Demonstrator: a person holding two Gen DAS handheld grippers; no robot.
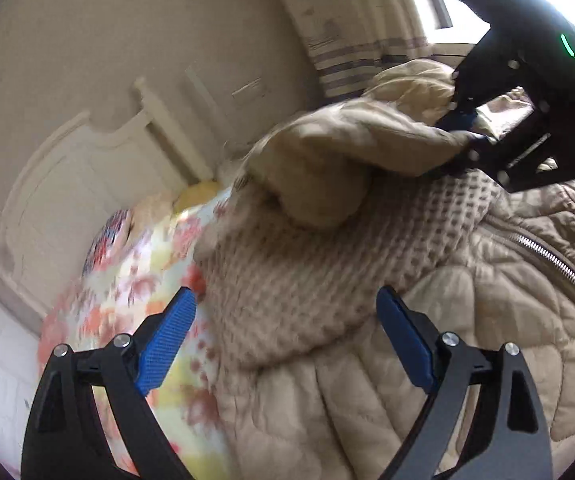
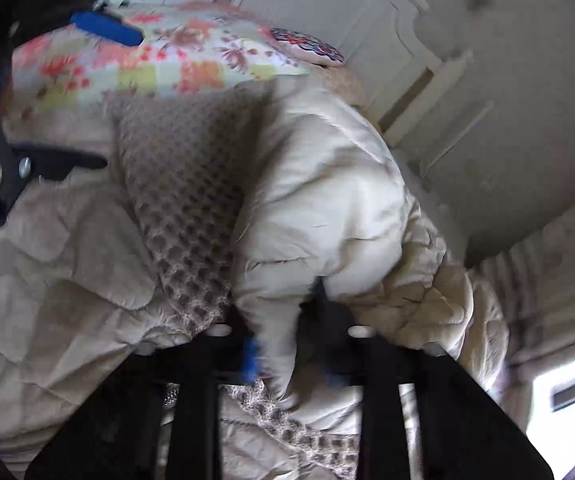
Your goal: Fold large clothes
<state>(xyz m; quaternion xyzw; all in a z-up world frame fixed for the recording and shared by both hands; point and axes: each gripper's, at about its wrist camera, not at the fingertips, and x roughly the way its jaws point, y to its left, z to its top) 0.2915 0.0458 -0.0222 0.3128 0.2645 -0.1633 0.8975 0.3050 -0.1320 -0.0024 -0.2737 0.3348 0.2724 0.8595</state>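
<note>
A beige quilted coat (image 1: 467, 360) lies spread on a bed, its puffy shell stitched in curved, scale-like panels with a faint sheen. A metal zip (image 1: 555, 264) runs along its open front edge at the right of the left wrist view. The lining (image 1: 307, 276) is a brownish waffle knit, bumpy and matte, exposed where the front is turned back. One sleeve (image 1: 339, 148), smoother and plumper than the body, is lifted off the coat.

The right gripper (image 2: 287, 364) is clamped on the sleeve's end: in its own view the pale fabric bunches between the two black fingers, with a blue pad (image 2: 252, 360) blurred against it. The left gripper (image 1: 287, 336) hovers over the lining with its jaws wide apart and nothing between them; its blue ribbed pads (image 1: 167, 340) are clear of the cloth.

Beyond the coat lies a floral quilt (image 1: 135, 280) in orange, red and yellow patches, blurred in the left view. A round patterned cushion (image 2: 307, 46) sits at its far edge, partly hidden. Behind stands a white panelled headboard (image 1: 67, 184). The coat's lower part is cut off by both frames, and the sleeve's cuff is hidden inside the right gripper.
</note>
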